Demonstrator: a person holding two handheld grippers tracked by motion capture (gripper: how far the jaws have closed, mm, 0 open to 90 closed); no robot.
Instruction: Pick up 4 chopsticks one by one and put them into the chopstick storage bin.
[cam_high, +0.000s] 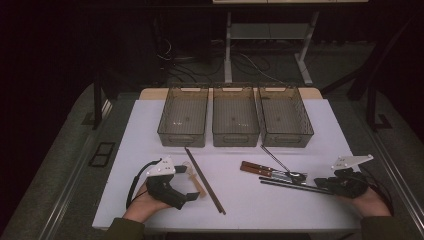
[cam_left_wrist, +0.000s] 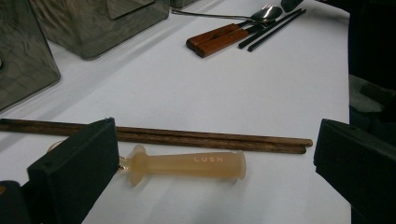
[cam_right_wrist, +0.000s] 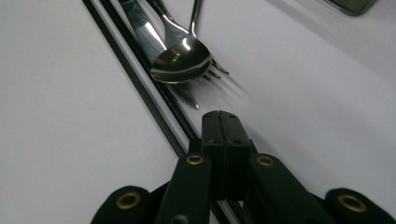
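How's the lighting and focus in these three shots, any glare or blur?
High view: dim, dark surroundings, white table lit. Left gripper view: sharp on the translucent handle, near jaws soft. Right gripper view: glare on the spoon, its shut jaws slightly blurred.

A white table (cam_high: 150, 125) carries three smoky see-through bins in a row along its far side: a left bin (cam_high: 183, 122), a middle bin (cam_high: 235, 121) and a right bin (cam_high: 285, 118), set just beside one another. Nearer the person, on the left, a pair of dark wooden chopsticks (cam_high: 205, 181) lies at a slant, with a pale amber handle (cam_left_wrist: 187, 165) lying just beside them on the near side. To the right lie two wooden-handled pieces (cam_high: 256, 169), a steel spoon (cam_right_wrist: 181, 60) resting over a fork (cam_right_wrist: 215, 71) and a knife (cam_right_wrist: 154, 42), and a pair of black chopsticks (cam_high: 292, 186) alongside them.
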